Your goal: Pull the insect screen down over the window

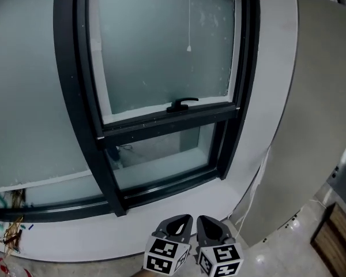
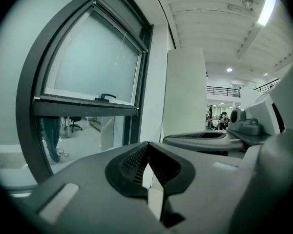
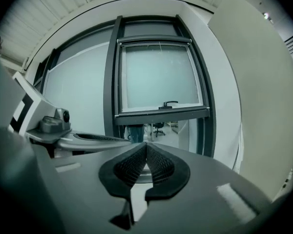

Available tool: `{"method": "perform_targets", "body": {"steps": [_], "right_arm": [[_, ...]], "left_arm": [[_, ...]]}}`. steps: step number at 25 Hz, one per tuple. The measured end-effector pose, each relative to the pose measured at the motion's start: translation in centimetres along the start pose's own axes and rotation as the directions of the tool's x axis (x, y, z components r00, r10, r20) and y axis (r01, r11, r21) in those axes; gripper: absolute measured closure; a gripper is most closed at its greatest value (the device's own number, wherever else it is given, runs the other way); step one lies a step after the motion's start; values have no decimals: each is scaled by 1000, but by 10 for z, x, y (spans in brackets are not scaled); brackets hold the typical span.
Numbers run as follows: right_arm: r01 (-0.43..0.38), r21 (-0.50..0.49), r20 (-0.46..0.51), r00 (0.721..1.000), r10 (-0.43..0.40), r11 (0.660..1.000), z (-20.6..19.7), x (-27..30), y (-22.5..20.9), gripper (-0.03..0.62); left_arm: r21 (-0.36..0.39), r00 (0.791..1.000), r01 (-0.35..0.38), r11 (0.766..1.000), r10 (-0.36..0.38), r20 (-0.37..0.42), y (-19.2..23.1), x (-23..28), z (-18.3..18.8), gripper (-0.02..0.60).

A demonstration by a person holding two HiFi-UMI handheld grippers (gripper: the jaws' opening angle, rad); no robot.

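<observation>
A dark-framed window with a frosted pane fills the head view. Its lower sash stands tilted open, with a black handle on its bottom rail. A thin pull cord ending in a white bead hangs in front of the pane from the top. No screen shows over the glass. My left gripper and right gripper sit side by side below the sill, both shut with nothing between the jaws. The left gripper points at the window's right edge. The right gripper points under the handle.
A white sill runs under the window. A grey panel stands close on the right, with a white cable beside it. Scraps of debris lie at the lower left. The left gripper view shows an office hall with people far off.
</observation>
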State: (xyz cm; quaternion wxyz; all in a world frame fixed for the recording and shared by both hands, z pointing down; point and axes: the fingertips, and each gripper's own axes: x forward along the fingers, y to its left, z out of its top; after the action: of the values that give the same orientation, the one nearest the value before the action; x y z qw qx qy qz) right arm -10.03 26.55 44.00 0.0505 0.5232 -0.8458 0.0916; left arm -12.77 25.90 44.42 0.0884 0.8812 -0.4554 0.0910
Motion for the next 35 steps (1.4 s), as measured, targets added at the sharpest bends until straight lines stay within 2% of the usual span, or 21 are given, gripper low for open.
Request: {"method": "perform_targets", "body": {"steps": [5, 9, 12, 18, 23, 28, 35], "right_arm": [[-11, -3, 18, 1000, 11, 1000, 20, 85, 17, 597], [-28, -19, 41, 999, 28, 999, 32, 127, 29, 597], [-31, -27, 45, 998, 33, 999, 39, 141, 31, 597], [-41, -28, 59, 997, 43, 999, 53, 155, 12, 597], [-66, -49, 81, 994, 70, 997, 70, 179, -31, 597], [-129, -63, 117, 984, 136, 990, 87, 217, -95, 597], [-246, -106, 119, 959, 258, 963, 147, 283, -188, 597]], "left_arm": [[-1, 1000, -17, 1000, 17, 19, 84, 17, 19, 569], [-13, 998, -40, 999, 40, 38, 129, 22, 30, 569], [-16, 998, -47, 999, 48, 48, 144, 28, 38, 569], [-2, 997, -46, 999, 46, 60, 146, 52, 53, 569], [-6, 995, -64, 998, 64, 76, 150, 96, 70, 569], [6, 987, -127, 992, 126, 104, 156, 166, 90, 569], [-12, 972, -204, 979, 204, 121, 164, 274, 155, 569]]}}
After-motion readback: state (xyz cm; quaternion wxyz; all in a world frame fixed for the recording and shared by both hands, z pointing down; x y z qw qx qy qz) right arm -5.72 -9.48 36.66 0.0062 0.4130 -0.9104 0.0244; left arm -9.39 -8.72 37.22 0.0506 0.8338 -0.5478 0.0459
